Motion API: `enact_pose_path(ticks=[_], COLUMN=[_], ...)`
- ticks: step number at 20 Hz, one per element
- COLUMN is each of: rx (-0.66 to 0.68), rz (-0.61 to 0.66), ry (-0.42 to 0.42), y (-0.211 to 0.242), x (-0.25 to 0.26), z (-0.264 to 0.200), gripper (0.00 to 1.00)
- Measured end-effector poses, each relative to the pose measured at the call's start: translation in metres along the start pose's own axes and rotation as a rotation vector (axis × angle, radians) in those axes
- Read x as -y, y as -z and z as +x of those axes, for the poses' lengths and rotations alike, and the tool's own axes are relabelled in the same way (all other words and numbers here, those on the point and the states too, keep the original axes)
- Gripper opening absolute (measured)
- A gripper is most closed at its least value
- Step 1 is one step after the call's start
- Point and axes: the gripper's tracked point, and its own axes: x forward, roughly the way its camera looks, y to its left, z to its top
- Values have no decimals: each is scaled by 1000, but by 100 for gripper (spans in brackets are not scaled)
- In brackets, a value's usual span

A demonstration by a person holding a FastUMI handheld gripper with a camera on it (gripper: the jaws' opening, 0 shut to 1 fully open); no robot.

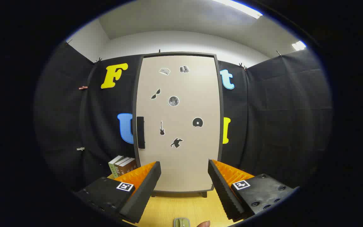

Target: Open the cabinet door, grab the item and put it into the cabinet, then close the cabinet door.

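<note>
- Tool (184, 176): two orange-backed fingers with black ridged pads, set wide apart, nothing between them; aimed level at the lower part of the door
- Tabletop (169, 211): pale wood, running from under the fingers to the foot of the cabinet
- Small greenish object (181, 222): on the tabletop below and between the fingers, at the near rim; possibly the item to be stored, too little of it visible to say; a fingertip (204, 224) shows just beside it
- Cabinet door (181, 151): beige, closed, upright, straight ahead beyond the fingers; small dark stickers scattered on its face
- Handle (140, 132): black bar, long axis vertical, on the door's left edge at mid-height; lies up and to the left of the tool, nearer the left finger; judged the first target, since the door is not yet opened
- Books (122, 165): standing on the tabletop beside the cabinet's lower left corner, behind the left finger
</note>
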Motion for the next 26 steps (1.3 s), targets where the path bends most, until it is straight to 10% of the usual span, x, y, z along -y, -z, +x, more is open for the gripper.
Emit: enact_pose_path(ticks=[26], rx=[16], rz=[9], ry=[4], y=[-10], x=[-13], z=[9], gripper=[97])
